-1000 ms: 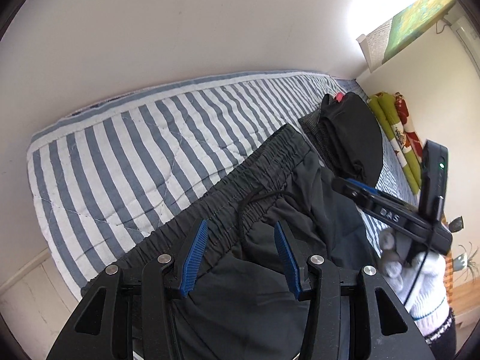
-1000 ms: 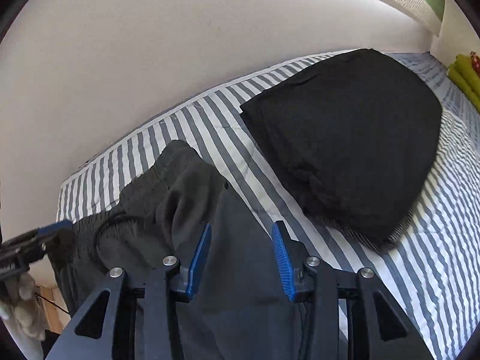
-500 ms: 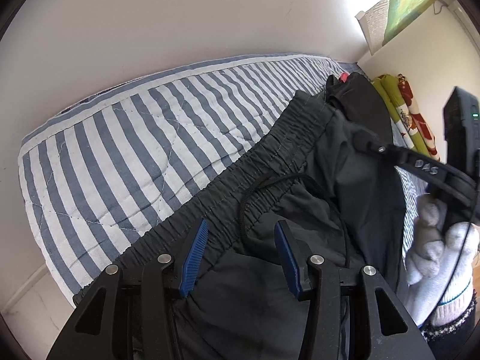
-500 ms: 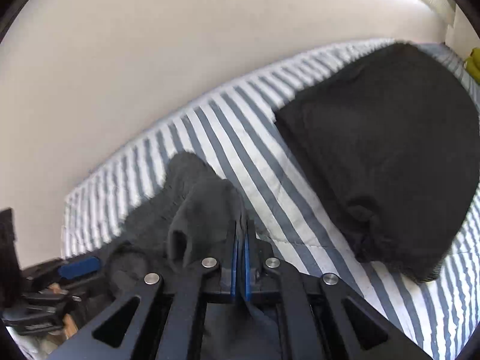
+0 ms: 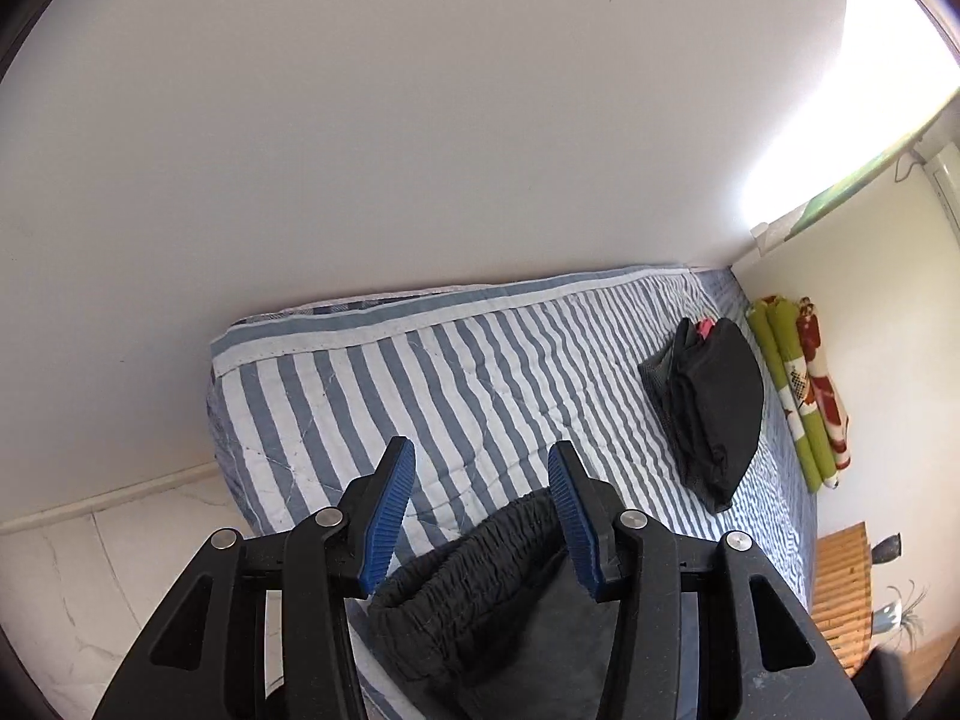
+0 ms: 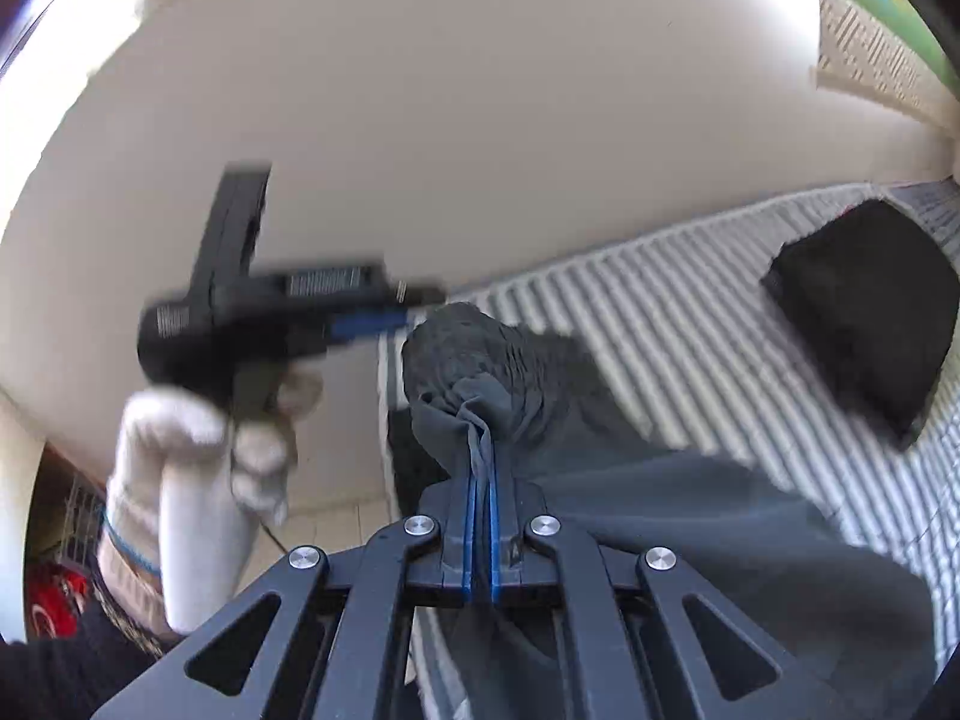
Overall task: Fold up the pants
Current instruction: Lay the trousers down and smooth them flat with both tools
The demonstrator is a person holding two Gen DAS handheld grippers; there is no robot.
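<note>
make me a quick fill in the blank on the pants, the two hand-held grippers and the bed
1. The right hand-held gripper is shut on a bunch of the dark grey ____.
2. The left hand-held gripper stands ____, its blue pads apart and gripping nothing.
3. The bed cover has blue and white ____.
4. The gloved hand holding the left hand-held gripper wears a ____ glove.

Missing words: pants; open; stripes; white
</note>
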